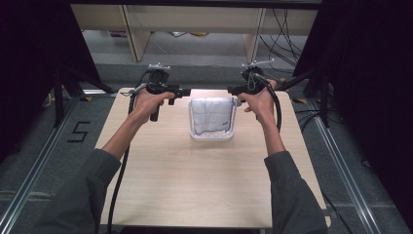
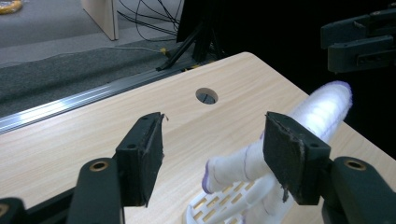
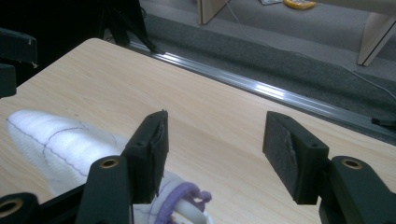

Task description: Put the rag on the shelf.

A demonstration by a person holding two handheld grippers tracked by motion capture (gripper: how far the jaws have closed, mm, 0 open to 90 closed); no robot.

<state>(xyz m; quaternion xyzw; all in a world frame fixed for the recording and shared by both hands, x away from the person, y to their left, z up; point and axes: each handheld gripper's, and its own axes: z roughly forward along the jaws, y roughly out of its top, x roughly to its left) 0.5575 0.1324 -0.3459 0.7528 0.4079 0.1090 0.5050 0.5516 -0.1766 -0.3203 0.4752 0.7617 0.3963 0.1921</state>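
Note:
A folded white cloth (image 1: 212, 113) with thin purple grid lines lies in a white slotted basket (image 1: 212, 138) at the far middle of the table. My left gripper (image 1: 185, 92) hovers just left of the basket's far corner, and my right gripper (image 1: 233, 90) just right of it. In the left gripper view the left gripper (image 2: 212, 135) stands open, the cloth (image 2: 322, 107) and basket (image 2: 219, 205) below and beyond its pads, untouched. In the right gripper view the right gripper (image 3: 215, 135) is open over bare wood, the cloth (image 3: 56, 140) at its lower left.
The light wooden table (image 1: 195, 185) has a round cable hole (image 2: 206, 95) near its far edge. Metal floor rails run along both sides. Wooden furniture legs and loose cables stand on the grey floor beyond. Dark curtains flank the table.

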